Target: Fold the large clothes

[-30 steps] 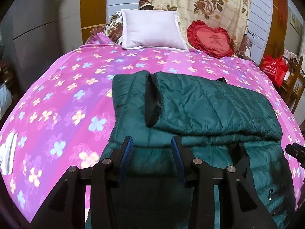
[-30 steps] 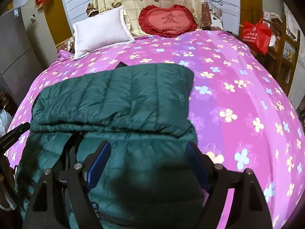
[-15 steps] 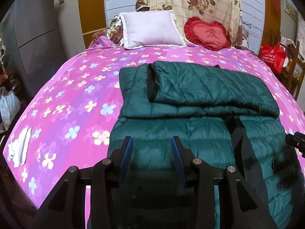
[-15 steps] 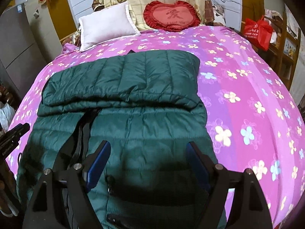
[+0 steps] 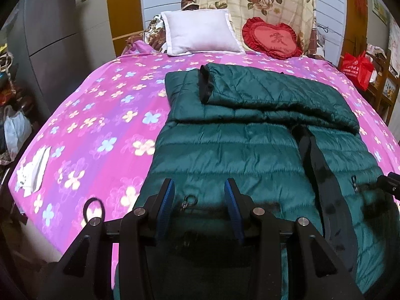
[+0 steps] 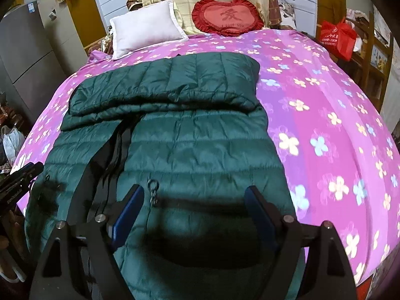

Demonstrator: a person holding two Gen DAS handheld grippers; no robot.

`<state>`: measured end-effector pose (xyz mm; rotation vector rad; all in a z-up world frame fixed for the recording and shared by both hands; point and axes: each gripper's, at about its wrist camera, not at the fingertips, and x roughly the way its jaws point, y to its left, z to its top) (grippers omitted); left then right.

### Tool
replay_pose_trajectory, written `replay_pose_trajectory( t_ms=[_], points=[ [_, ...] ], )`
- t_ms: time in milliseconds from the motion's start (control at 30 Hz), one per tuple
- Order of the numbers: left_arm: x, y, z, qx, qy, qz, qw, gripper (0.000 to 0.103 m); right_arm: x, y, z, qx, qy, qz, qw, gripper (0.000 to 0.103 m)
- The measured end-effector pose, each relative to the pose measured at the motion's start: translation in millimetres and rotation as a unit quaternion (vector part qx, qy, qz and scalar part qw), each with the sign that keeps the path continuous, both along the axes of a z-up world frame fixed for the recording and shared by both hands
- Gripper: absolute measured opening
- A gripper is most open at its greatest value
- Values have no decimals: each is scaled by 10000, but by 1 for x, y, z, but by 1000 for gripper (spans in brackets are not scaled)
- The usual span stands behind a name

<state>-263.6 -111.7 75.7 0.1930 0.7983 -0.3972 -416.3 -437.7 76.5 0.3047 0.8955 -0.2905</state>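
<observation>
Jacket [image 5: 225, 150] lies below both gripper [image 5: 198, 187] [image 6: 192, 195] pairs, angled down.

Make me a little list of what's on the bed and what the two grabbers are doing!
bed cover: pink sheet with flowers
clothing: green puffy jacket, lying flat, its far part already folded over itself
pillows: white pillow and red heart cushion at the head of the bed
left gripper: open, nothing held, over the jacket's near end
right gripper: open wide, nothing held, over the jacket's near end
beside the bed: red bag
</observation>
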Motion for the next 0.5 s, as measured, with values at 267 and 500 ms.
replay_pose_trajectory(
  t_ms=[267, 500],
  points=[
    [-15, 17, -6, 81, 80, 47, 9999, 22, -27, 4, 0, -207, 138, 75, 9997, 89],
    [-25, 26, -10, 64, 121, 102, 9999, 22, -46, 3, -14, -115, 270, 7, 9996, 89]
  ],
)
